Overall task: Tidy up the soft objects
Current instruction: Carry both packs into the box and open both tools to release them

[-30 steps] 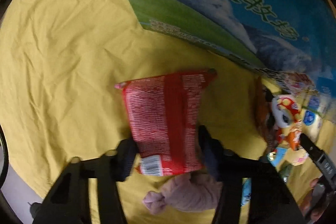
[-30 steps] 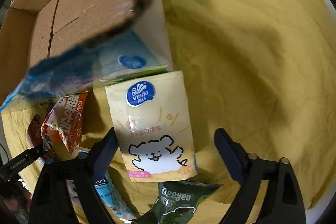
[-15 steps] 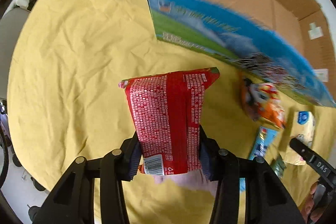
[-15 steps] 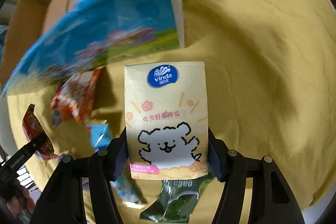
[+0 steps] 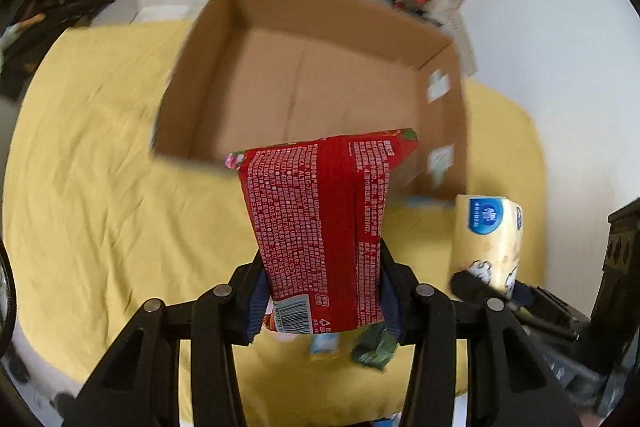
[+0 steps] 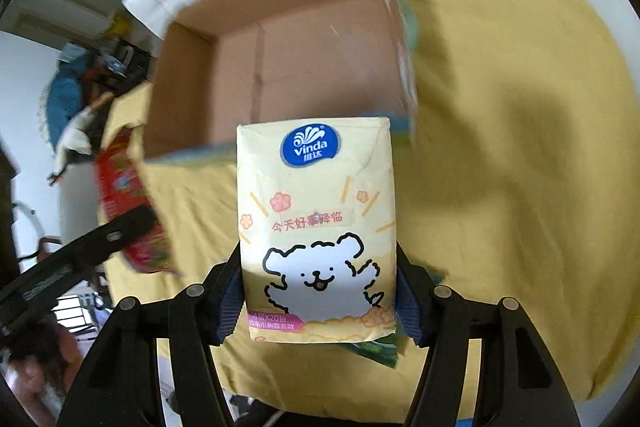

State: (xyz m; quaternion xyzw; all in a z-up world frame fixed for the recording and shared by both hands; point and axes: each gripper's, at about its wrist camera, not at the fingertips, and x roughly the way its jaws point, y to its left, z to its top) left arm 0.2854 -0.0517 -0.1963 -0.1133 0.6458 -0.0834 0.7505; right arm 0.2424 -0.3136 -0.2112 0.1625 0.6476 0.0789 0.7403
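Both packets have risen off the yellow cloth [image 5: 100,187] since a second ago. Left gripper [image 5: 324,291] clamps the red packet [image 5: 320,227]; right gripper [image 6: 320,303] clamps the tissue pack [image 6: 316,227]. Ahead and below, the cardboard box [image 5: 320,87] gapes open and unobstructed past its near rim.

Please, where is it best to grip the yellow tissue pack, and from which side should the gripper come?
Grip the tissue pack across its narrow width near the bottom end, coming from below, as the right gripper does now: its long flat sides suit the pads, and it probably squashes slightly.
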